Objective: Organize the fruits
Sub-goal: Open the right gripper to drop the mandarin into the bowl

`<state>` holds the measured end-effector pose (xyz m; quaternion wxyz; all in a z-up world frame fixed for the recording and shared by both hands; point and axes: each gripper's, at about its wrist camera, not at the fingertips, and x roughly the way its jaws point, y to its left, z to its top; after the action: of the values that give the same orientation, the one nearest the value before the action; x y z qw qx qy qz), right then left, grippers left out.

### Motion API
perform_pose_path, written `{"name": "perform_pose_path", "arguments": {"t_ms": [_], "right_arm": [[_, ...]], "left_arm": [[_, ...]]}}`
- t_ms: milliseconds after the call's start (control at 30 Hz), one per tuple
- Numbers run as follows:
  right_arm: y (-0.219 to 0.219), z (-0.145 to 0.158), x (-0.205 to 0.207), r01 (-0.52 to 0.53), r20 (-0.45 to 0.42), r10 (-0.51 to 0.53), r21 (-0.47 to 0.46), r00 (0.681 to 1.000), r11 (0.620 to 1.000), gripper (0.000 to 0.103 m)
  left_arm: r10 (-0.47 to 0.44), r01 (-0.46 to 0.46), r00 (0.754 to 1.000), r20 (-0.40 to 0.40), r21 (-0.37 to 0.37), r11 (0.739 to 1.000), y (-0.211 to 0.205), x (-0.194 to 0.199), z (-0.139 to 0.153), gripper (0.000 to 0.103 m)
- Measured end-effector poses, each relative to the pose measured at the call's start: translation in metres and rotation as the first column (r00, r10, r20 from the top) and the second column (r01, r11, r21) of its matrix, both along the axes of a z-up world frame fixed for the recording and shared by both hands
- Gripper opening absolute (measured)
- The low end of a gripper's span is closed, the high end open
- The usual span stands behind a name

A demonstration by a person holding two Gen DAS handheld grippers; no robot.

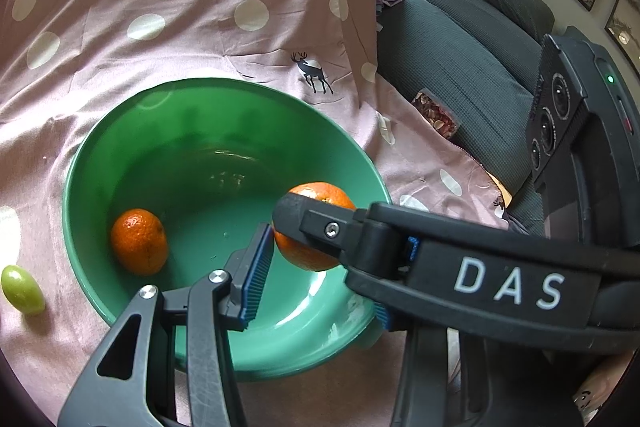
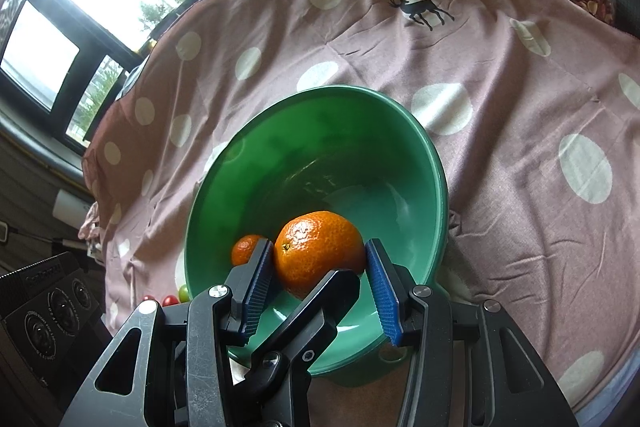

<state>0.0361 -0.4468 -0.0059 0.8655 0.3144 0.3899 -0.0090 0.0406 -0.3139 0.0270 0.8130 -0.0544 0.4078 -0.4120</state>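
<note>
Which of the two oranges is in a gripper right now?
The orange clamped between the right gripper's pads, over the green bowl. The other orange lies loose inside the bowl, touching no gripper.

The right claw [image 1: 320,247] hides the left claw's right finger in the left wrist view. In the right wrist view a finger [image 2: 256,279] covers most of the smaller orange [image 2: 245,247]. Tiny round fruits [image 2: 172,298] by the bowl [image 2: 400,115] stay unidentifiable.
</note>
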Motion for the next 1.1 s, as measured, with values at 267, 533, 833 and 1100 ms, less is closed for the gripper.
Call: {"name": "perform_pose_path", "arguments": {"t_ms": [267, 533, 833, 1100], "right_arm": [[0.001, -0.002, 0.000, 0.002, -0.001, -0.002, -0.009, 1.000, 1.000, 0.050], [0.003, 0.000, 0.001, 0.005, -0.001, -0.005, -0.013, 1.000, 1.000, 0.051], [0.001, 0.005, -0.003, 0.045, 0.001, -0.045, -0.032, 0.999, 0.998, 0.051], [0.005, 0.020, -0.013, 0.108, 0.033, -0.105, -0.112, 0.994, 0.988, 0.060]], "left_arm": [[0.007, -0.007, 1.000, -0.010, 0.019, 1.000, 0.002, 0.000, 0.000, 0.043], [0.024, -0.023, 1.000, -0.011, 0.030, 0.999, 0.005, 0.000, 0.001, 0.045], [0.063, -0.064, 0.998, 0.005, 0.037, 0.997, 0.018, -0.004, 0.010, 0.050], [0.115, -0.116, 0.991, 0.061, 0.013, 0.993, 0.047, -0.019, 0.034, 0.058]]}}
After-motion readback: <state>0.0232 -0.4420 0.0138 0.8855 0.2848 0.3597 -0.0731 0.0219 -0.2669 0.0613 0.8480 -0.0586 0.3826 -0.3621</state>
